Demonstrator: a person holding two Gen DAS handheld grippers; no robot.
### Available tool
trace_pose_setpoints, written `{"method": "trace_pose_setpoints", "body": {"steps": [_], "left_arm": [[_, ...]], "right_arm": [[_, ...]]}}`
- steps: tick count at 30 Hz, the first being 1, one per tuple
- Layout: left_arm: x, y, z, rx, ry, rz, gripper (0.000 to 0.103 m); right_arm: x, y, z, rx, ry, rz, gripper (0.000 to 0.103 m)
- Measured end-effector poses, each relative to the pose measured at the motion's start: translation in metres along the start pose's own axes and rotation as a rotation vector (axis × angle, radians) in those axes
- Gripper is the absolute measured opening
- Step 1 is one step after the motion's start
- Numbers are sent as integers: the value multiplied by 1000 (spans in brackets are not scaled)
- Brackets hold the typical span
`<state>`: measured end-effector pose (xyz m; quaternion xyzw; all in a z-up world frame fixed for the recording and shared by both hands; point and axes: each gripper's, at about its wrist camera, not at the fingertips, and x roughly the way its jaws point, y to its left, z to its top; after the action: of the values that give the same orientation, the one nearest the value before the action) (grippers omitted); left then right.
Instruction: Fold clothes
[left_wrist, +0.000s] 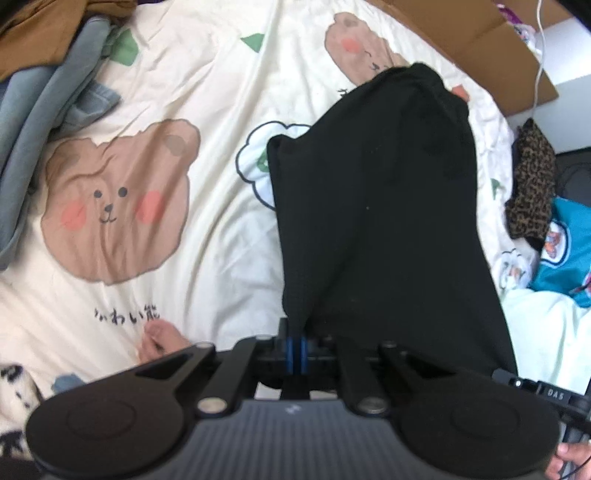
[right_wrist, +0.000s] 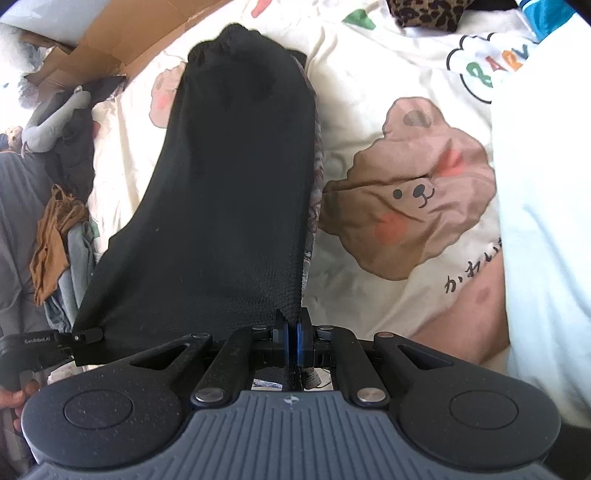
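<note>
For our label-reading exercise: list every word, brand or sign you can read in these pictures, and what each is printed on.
"GenRobot.AI": left hand-held gripper.
"DAS": right hand-held gripper.
"かわいい熊", roughly: bed sheet.
"BABY", partly hidden: cloud print.
Nothing else is readable.

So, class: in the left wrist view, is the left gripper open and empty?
No: the left gripper is shut on an edge of the black garment.

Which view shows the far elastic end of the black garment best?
The right wrist view: the black garment ends in a gathered cuff, fully outlined against cardboard. The left wrist view shows that end darker, its gathers hard to read.
</note>
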<state>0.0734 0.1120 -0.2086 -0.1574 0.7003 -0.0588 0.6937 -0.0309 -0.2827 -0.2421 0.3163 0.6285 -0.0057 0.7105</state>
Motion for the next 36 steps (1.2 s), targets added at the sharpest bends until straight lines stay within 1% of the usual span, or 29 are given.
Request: {"method": "trace_pose_setpoints", "body": {"steps": [3, 4, 7, 10, 13, 15, 19, 24, 31, 36], "left_arm": [[-17, -3, -6, -46, -33, -23, 4], [-17, -5, -5, -64, -40, -28, 4], [-19, -10, -13, -41, -52, -25, 4], [-35, -20, -27, -24, -53, -39, 4], [-43, -26, -39, -27, -46, -47, 4], [-40, -28, -43, -21, -43, -35, 4], [-32, -24, -46, -39, -31, -28, 4], [-20, -16, -41, -86, -21, -72, 4], [-3, -11, -26, -114, -25, -80, 4], [13, -5, -12, -164, -22, -89, 4]], "right_arm": [[-13, 2, -6, 7, 1, 0, 1], [-17, 3, -9, 9, 2, 1, 1], [-29, 7, -17, 7, 7, 0, 2], [-40, 6, -26, 18, 10, 0, 1], [-50, 4, -34, 14, 18, -15, 1], [-56, 1, -38, 18, 17, -17, 1], [-62, -7, -40, 21, 20, -17, 2], [-52, -15, -30, 49, 21, 0, 2], [-39, -28, -16, 89, 23, 25, 2], [-30, -32, -1, 120, 13, 54, 2]]}}
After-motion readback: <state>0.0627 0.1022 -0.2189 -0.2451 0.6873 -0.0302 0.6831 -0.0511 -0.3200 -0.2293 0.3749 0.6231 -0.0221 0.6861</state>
